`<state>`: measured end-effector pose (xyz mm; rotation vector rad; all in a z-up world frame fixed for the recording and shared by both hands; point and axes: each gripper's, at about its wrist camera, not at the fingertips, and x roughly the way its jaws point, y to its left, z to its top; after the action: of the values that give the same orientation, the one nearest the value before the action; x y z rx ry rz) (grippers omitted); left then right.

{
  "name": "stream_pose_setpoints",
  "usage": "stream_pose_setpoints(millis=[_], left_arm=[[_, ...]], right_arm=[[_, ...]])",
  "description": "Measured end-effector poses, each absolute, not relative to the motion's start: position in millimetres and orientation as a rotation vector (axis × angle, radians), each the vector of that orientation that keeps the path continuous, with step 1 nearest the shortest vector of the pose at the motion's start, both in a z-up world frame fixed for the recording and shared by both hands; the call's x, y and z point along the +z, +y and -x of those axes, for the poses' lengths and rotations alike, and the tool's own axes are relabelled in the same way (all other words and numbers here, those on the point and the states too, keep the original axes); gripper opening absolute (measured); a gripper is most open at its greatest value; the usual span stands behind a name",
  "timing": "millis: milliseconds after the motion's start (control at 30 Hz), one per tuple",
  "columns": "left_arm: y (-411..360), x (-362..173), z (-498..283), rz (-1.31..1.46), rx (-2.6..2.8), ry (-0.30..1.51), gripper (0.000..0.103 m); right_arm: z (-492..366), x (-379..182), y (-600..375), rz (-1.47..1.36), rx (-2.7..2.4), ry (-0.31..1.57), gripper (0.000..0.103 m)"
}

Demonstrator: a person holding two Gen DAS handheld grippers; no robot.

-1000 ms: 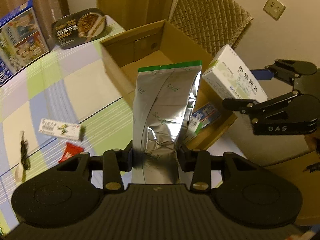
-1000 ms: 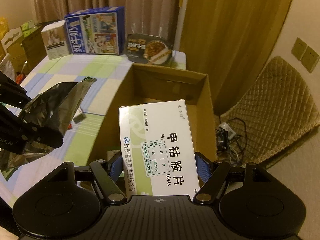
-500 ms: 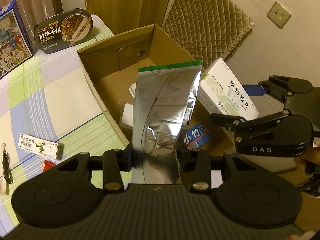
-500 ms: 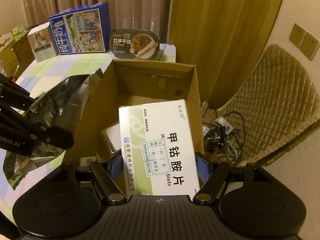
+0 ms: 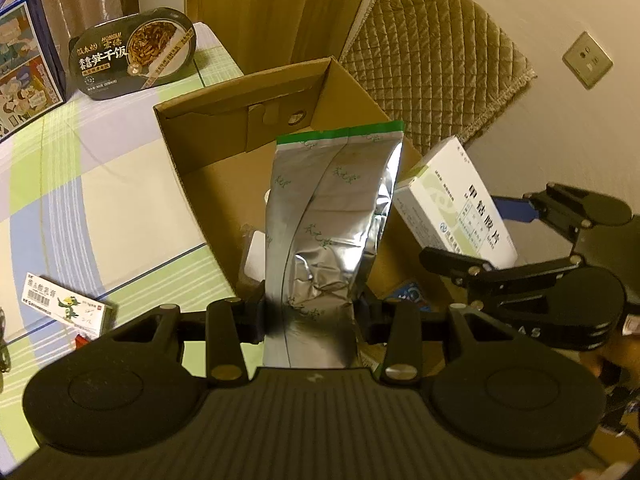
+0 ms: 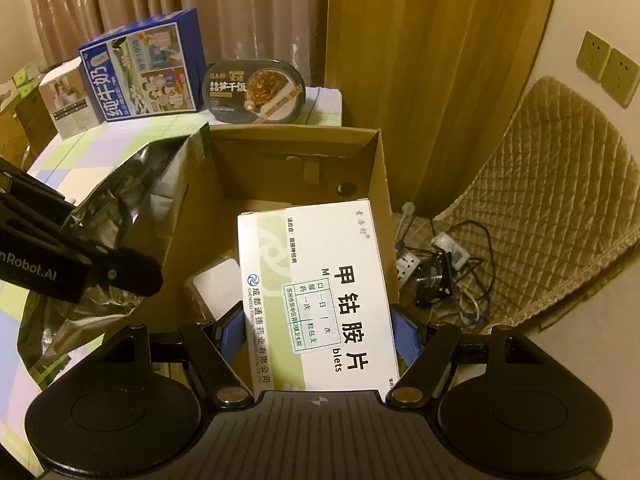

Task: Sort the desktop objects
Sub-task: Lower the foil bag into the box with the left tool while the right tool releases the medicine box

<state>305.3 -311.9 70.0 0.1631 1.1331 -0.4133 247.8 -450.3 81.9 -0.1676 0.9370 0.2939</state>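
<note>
We see the cardboard box [image 5: 280,92] at the table [image 5: 100,184] edge, with the foil pouch [image 5: 332,220] held over its opening and the medicine box [image 6: 320,292] to the pouch's right, also above the box. Behind the cardboard box stands the instant rice bowl [image 6: 256,92], with the milk carton [image 6: 144,68] to its left. A small medicine carton [image 5: 66,306] lies on the table left of the cardboard box. A quilted chair [image 6: 560,200] stands right of it, cables [image 6: 448,268] on the floor between them.

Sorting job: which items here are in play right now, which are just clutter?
In play:
- left gripper, shut on foil pouch
- right gripper, shut on white medicine box
- cardboard box, the target

Clutter:
- meal tray
- blue milk carton
- small green-print box
- power strip, cables
</note>
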Motion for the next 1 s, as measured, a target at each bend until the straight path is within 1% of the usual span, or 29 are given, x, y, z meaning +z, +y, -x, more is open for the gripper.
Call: stream_pose_setpoints(millis=[567, 900, 1000], left_arm=[[-318.4, 60.8, -338.6, 0.007, -0.365, 1.158, 0.037], [-305.3, 55.1, -354.1, 0.108, -0.304, 1.164, 0.037], [-302.8, 56.3, -354.8, 0.100, -0.288, 1.150, 0.037]], right_arm=[[-261.7, 74.8, -461.1, 0.062, 0.253, 0.932, 0.070], [-267.8, 68.7, -458.4, 0.049, 0.259, 0.938, 0.070], [-268.3, 66.3, -457.8, 0.046, 0.261, 0.942, 0.070]])
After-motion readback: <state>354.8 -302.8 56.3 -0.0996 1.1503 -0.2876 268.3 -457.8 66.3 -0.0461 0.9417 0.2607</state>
